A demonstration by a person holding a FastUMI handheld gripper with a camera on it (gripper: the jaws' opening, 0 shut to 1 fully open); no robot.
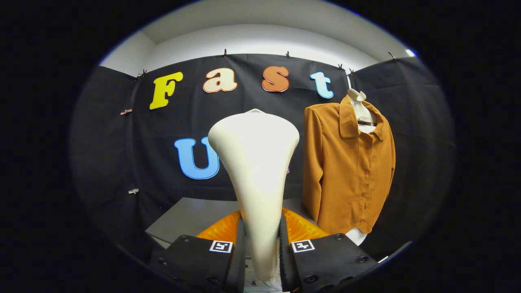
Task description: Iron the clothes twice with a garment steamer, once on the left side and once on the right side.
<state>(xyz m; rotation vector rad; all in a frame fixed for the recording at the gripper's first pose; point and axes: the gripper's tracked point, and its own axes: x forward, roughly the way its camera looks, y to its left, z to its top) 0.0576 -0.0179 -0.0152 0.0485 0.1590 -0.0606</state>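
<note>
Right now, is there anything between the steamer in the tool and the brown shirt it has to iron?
Nothing visible stands between them. The tool is shut on the cream plastic garment steamer, whose wide head rises beyond the fingers. The brown button-up shirt hangs on a hanger just beside it, with only open space between them.

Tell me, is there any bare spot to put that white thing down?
The grey tabletop beyond the tongs looks bare, bordered by the black cloth wall. It is crowded beside the hanging brown shirt. The tongs grip the white steamer, both fingers pressing its neck.
</note>
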